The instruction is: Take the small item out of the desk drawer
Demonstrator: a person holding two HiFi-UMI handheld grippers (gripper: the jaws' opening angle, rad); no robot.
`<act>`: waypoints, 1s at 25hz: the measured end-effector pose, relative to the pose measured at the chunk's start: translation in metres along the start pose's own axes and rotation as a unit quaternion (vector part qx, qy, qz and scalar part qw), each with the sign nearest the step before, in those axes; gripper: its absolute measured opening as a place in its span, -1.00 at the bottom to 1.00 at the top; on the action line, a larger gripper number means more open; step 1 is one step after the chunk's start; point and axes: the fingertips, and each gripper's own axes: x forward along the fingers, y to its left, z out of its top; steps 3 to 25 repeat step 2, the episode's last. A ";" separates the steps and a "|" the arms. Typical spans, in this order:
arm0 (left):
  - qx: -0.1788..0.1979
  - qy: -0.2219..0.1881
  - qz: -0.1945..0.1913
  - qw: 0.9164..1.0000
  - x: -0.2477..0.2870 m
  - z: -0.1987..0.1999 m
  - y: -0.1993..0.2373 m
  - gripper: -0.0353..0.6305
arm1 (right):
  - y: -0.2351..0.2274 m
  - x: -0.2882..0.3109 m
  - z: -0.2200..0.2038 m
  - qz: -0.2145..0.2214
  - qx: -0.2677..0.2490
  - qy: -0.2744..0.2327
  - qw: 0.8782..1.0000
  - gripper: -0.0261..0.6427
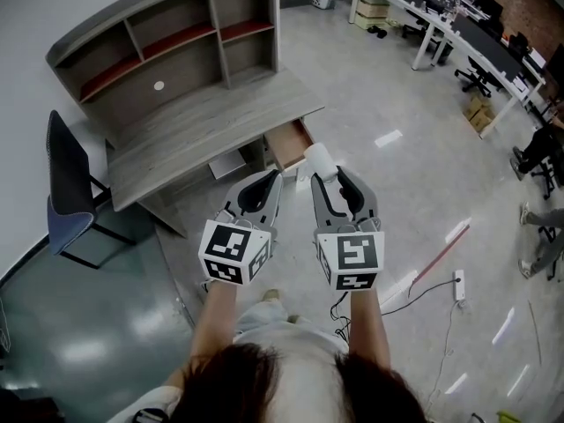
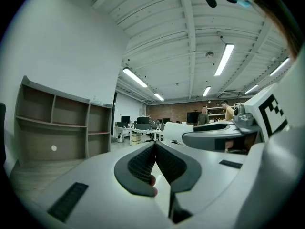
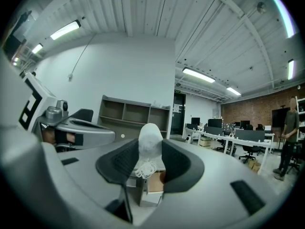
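Observation:
In the head view, my right gripper (image 1: 326, 173) is shut on a small white wrapped item (image 1: 320, 159), held just in front of the open wooden drawer (image 1: 286, 144) of the grey desk (image 1: 211, 122). The right gripper view shows the item (image 3: 150, 144) standing upright between the black pads (image 3: 178, 163), with a tangle of white string below it and the drawer (image 3: 155, 182) beyond. My left gripper (image 1: 275, 176) is beside it on the left, jaws together with nothing held. In the left gripper view its pads (image 2: 143, 163) meet at the tips (image 2: 155, 147).
A hutch with open shelves (image 1: 176, 42) stands on the desk. A black chair (image 1: 66, 192) is at the desk's left. On the floor to the right lie a red rod (image 1: 445, 249), a power strip (image 1: 458, 285) and a cable. White office desks (image 1: 458, 33) line the far right.

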 end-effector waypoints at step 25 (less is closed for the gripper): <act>0.000 -0.001 0.002 1.000 0.000 0.001 0.007 -0.84 | 0.002 0.005 0.002 -0.001 0.000 0.000 1.000 -0.44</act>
